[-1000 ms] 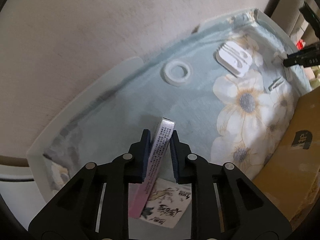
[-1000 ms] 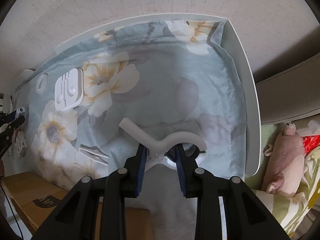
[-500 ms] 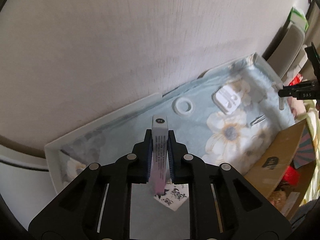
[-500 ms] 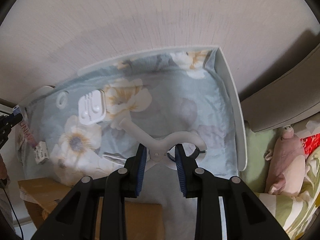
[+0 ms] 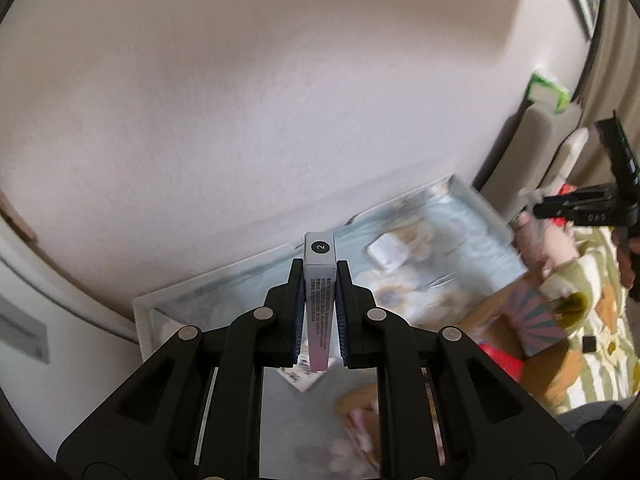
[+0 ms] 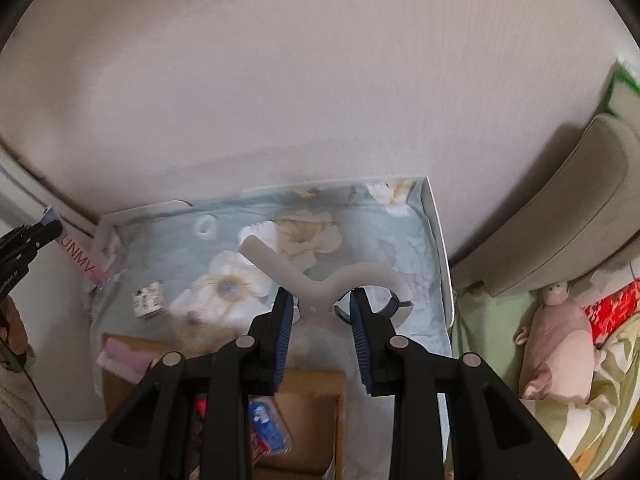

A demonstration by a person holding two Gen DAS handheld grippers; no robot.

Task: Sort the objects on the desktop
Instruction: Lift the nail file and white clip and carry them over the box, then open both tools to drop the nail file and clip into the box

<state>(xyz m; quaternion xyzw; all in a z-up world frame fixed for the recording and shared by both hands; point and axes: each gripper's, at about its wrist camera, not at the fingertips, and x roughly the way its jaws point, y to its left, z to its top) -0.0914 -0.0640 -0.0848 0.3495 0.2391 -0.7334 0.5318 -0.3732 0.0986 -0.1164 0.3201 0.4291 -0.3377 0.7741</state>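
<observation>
My left gripper (image 5: pixel 319 280) is shut on a slim grey-to-pink box (image 5: pixel 319 292) with a "2" on its end, held high above the desk tray. It also shows in the right wrist view (image 6: pixel 78 256) at the far left. My right gripper (image 6: pixel 322 312) is shut on a large white plastic clamp (image 6: pixel 320 280), lifted above the floral cloth (image 6: pixel 360 240). On the cloth lie a white ring (image 6: pixel 205 225), a small printed card (image 6: pixel 149 300) and a white earphone case (image 5: pixel 387 252).
The cloth lines a white tray (image 6: pixel 438 240) set against the wall. A cardboard box (image 6: pixel 304 412) with packets sits below the tray. A pink plush toy (image 6: pixel 560 344) lies on striped bedding at the right. A grey cushion (image 6: pixel 568 208) leans beside the tray.
Both grippers have risen and pulled back from the tray, each still holding its object. The tray looks smaller and the cardboard box has come into view.
</observation>
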